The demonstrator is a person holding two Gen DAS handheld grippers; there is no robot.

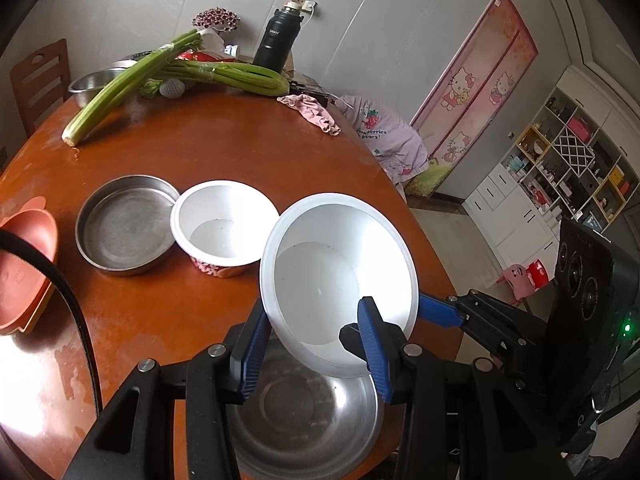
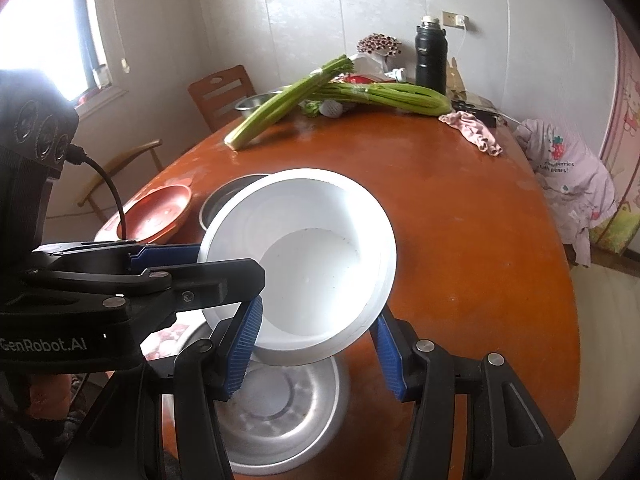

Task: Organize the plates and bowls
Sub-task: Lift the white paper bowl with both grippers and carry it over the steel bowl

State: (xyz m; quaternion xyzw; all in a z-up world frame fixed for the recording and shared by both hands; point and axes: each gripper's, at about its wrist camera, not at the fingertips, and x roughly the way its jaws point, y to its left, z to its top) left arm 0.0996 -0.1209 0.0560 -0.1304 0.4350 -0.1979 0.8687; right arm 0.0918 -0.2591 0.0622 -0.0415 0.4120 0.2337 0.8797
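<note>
White bowl (image 1: 332, 276), steel pan (image 1: 124, 226), terracotta plate (image 1: 24, 264), orange-brown table (image 1: 224, 148)

Daylight scene, fairly bright overall. In the right wrist view the window (image 2: 48, 28) at upper left is blown out to pure white, w/ no detail held. A hard overexposed sun patch is thrown on the table (image 1: 224, 148) at lower left of the left wrist view; soft sheen is seen across the rest of the top. The white bowl (image 2: 320, 248) is near clipped inside, shading only faint. Heavy fisheye bending is seen at edges; walls and shelf (image 1: 560, 168) are curved, corners vignetted black. Focus is decent centre-frame; slight softness and colour fringing are noted twd the rims. Shadows under the fingers are dark.
</note>
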